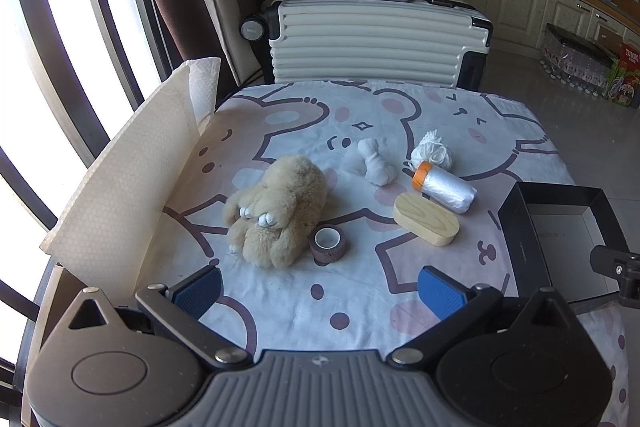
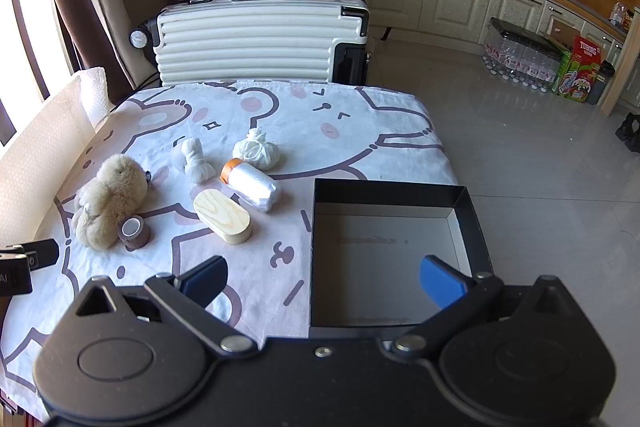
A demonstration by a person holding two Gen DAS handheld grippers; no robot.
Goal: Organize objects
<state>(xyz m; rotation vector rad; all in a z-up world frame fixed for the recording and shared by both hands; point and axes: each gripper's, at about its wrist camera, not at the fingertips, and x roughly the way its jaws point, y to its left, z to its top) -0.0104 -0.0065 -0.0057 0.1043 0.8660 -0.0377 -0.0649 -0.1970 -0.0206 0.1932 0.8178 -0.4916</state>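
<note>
While both jaws spread wide, empty: left gripper (image 1: 320, 291) lower centre, facing beige plush toy (image 1: 276, 211); right gripper (image 2: 324, 281) over black open box (image 2: 472, 223) on bench.

Far ahead and to the right of the right gripper, a red carton (image 2: 585, 57) on the floor reads "TUBORG". The green pack (image 2: 568, 83) beside it carries print too small to read.

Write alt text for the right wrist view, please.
An open two-finger gripper hovers over an empty black box on a cartoon-bear tablecloth. To its left lie a plush toy, tape roll, wooden case, plastic roll and two white bundles.
</note>
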